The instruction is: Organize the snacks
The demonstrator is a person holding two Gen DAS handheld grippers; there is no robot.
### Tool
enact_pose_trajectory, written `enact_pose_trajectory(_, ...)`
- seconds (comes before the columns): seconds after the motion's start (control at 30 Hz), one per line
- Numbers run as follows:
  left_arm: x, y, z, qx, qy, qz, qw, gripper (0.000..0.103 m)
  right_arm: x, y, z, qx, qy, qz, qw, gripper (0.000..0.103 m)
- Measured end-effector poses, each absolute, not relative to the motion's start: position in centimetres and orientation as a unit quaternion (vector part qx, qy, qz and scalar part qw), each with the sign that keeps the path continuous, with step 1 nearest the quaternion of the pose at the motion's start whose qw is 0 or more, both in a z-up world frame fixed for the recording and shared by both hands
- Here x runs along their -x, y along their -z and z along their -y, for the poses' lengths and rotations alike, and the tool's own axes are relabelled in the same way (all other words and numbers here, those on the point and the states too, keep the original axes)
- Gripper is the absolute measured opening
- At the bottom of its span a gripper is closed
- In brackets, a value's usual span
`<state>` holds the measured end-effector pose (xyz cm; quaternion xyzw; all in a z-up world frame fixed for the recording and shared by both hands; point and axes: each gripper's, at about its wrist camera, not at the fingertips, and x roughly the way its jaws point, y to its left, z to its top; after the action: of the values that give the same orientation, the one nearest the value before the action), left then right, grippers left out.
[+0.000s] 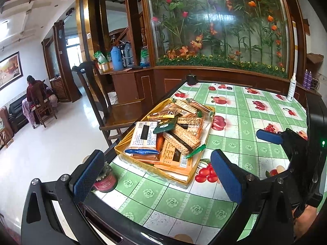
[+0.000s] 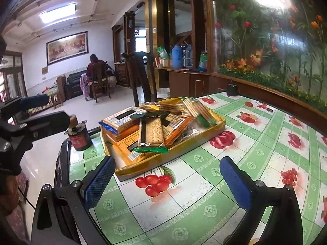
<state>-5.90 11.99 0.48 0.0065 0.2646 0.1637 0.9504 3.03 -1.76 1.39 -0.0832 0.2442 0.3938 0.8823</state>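
Note:
A shallow yellow tray sits on the table near its left edge, heaped with cracker and biscuit packets in orange, clear and green wrappers. My left gripper hovers open just in front of the tray, with nothing between its blue pads. My right gripper is also open and holds nothing, low over the cloth at the tray's near side. The right wrist view catches my left gripper at the left, fingers apart. In the left wrist view, my right gripper's blue pad shows at the right.
The table wears a green checked fruit-print cloth. A small dark jar stands at the edge beside the tray. At the far side are a black pot and a white spray bottle. A wooden chair stands alongside.

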Motion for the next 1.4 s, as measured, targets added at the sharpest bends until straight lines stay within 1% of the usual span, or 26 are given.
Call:
enact_pose_trajectory(0.33,6.2,0.0,-12.5,-0.006,-0.156,-0.271,0.95,0.103,-1.2,-2.5,-0.1,0.127,-0.418,-0.218,0.873,0.103)
enact_pose_trajectory(0.7,7.1,-0.3,-13.8,-0.004,-0.173,-0.261,0.95,0.103,-0.8,-4.2,-1.8,0.151,-0.427,-0.198,0.869,0.103)
enact_pose_trajectory(1.4,7.9,-0.5,-16.4,0.03,-0.183,-0.259,0.948,0.103,-1.4,-4.6,-3.0,0.171,-0.424,-0.195,0.868,0.103)
